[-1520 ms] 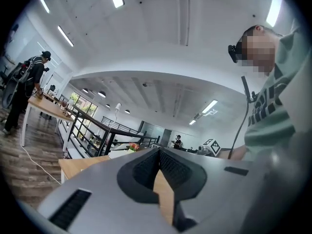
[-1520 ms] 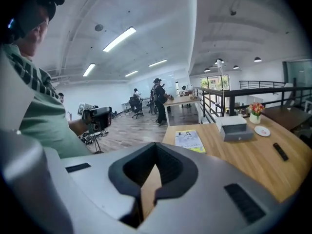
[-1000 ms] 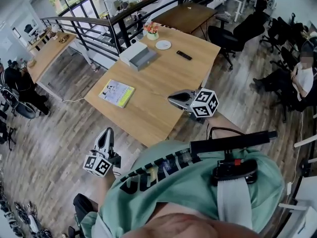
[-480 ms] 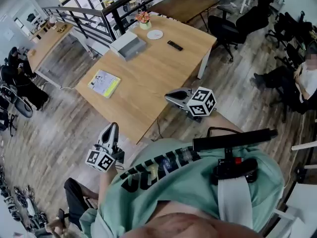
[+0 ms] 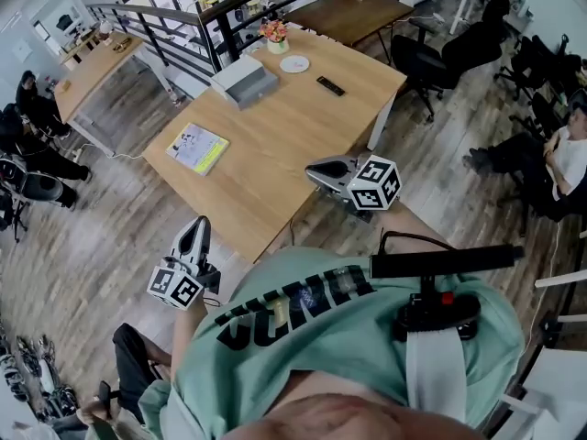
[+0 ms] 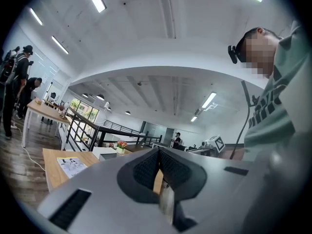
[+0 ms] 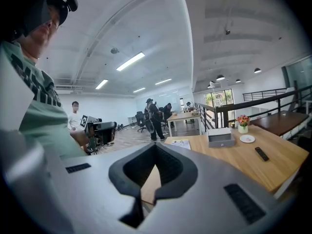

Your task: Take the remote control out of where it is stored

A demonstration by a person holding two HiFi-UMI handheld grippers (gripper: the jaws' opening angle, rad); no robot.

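Remote control (image 5: 330, 85) lies on table (image 5: 275, 154), outside grey box (image 5: 244, 81), far ahead of closed, empty left gripper (image 5: 201, 221) and right gripper (image 5: 311, 167).

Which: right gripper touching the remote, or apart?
Apart. Head view: right gripper at the near side of the table; remote at its far end, bare wood between.

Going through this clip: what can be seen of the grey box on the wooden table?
The grey box is a low rectangular case with a pale top and a darker front face. The front looks like a drawer front and appears shut. It stands flat on the wooden table, toward the far end, beside the flower pot and near the white plate. Nothing lies on top of it, and only the table touches it.
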